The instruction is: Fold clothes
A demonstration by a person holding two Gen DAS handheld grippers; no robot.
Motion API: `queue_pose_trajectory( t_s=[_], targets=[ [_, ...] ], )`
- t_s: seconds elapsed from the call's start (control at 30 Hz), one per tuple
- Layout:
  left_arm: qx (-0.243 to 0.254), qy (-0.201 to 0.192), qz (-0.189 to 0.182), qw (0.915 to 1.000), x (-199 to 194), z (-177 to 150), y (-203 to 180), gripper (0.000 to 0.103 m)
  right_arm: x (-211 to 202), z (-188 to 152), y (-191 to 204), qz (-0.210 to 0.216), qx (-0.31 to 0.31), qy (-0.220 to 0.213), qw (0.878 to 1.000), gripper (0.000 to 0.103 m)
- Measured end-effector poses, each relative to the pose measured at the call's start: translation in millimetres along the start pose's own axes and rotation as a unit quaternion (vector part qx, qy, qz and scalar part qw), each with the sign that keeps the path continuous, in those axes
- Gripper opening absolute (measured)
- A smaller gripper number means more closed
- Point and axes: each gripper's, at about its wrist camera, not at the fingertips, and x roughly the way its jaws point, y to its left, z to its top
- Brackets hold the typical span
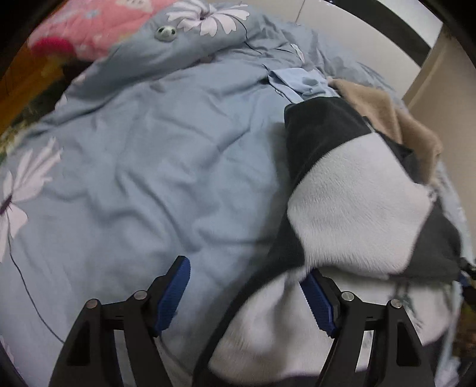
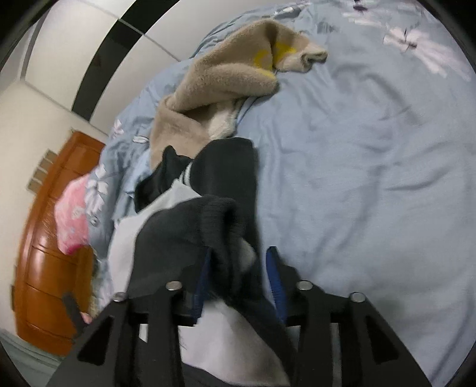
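A fleece garment in dark grey and white [image 1: 354,202] lies bunched on the right of a blue floral bedspread [image 1: 154,166]. My left gripper [image 1: 247,285] is open, its right pad touching the garment's white part, its left pad over bare bedspread. In the right wrist view the same garment [image 2: 220,184] runs up from the jaws. My right gripper [image 2: 239,268] is shut on a dark ribbed fold of it [image 2: 226,226]. A tan fleece garment [image 2: 226,80] lies beyond, also showing in the left wrist view [image 1: 395,119].
A folded light blue cloth [image 1: 297,82] lies at the back of the bed. A pink quilt [image 1: 98,26] sits at the head. A brown wooden cabinet [image 2: 47,253] and a pale wall [image 2: 44,95] stand beside the bed.
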Motion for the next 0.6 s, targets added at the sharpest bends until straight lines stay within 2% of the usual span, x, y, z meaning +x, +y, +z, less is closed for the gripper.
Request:
queue_pose_trajectory(
  t_s=[0.13,0.23,0.3,0.47,0.6],
  targets=[
    [-0.007,0.006,-0.009,0.9999,-25,-17,11,0.077,-25,-20,-13,-0.060,-0.022,0.016,0.998,0.040],
    [-0.027,0.011,-0.029,0.9992,-40,-37,24,0.077,-38,-53,-38,-0.055,0.005,0.062,0.997,0.042],
    [-0.036,0.017,-0.045,0.9982,-48,-53,31,0.077,-45,-77,-54,-0.039,0.028,0.091,0.995,0.043],
    [-0.032,0.071,-0.062,0.9950,-51,-87,37,0.077,-52,-127,-79,0.033,0.094,0.154,0.983,0.043],
    [-0.043,0.112,-0.087,0.9889,-47,-110,42,0.077,-49,-148,-89,0.052,0.123,0.178,0.975,0.043]
  ],
)
